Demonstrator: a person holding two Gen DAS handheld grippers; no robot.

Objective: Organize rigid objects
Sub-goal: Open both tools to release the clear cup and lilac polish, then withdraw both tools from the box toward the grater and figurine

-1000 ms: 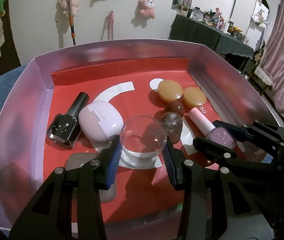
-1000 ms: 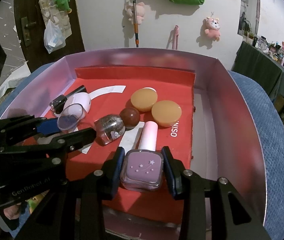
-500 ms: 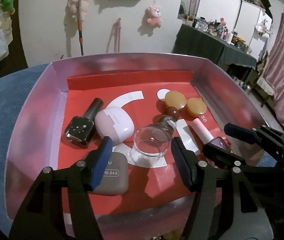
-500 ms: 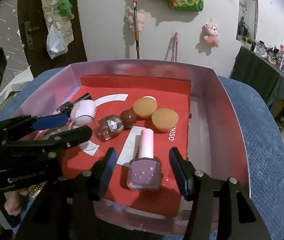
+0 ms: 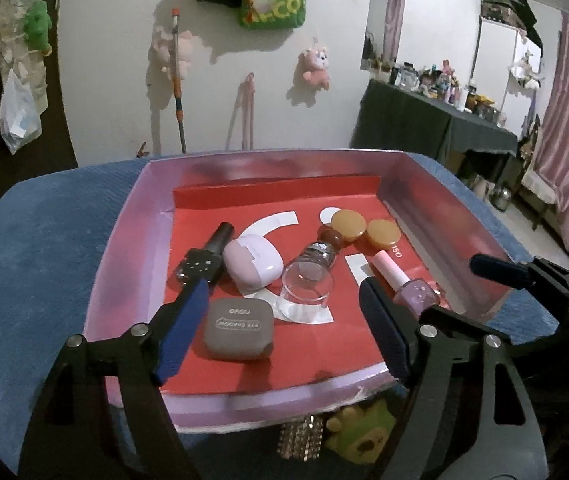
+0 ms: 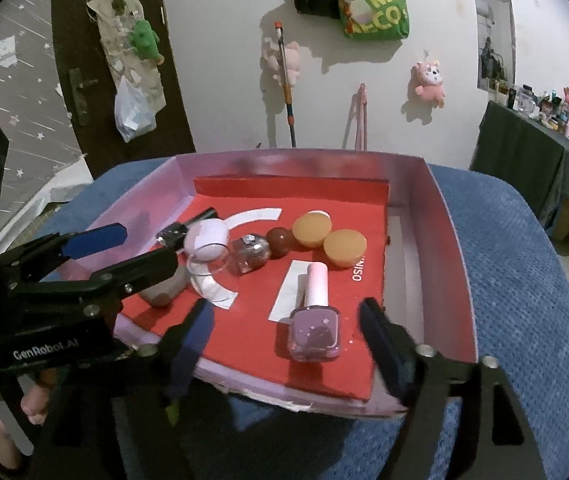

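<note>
Both grippers are letting go over the pink box (image 5: 124, 248), which sits on a blue cushion (image 5: 44, 240). In the left wrist view the left gripper (image 5: 284, 328) hangs at lower centre with its jaws opening and nothing pressed between the pads; the clear-capped bottle (image 5: 310, 276) lies on its side on the red liner at mid-frame, beyond the blue fingertips (image 5: 188, 312), and a grey eyeshadow case (image 5: 238, 330) rests just inside the near wall. In the right wrist view the right gripper (image 6: 284, 344) sits low in the frame, its jaws also opening, and the pink nail polish (image 6: 316, 320) lies flat between them, touching neither pad. The release looks done, so the sound way to finish is to lift each tool straight back along its own line, keeping the pads clear of the bottle sides so nothing rolls into the two amber lids (image 6: 326, 236) or the black polish (image 5: 200, 266), and only then pick the next piece
</note>
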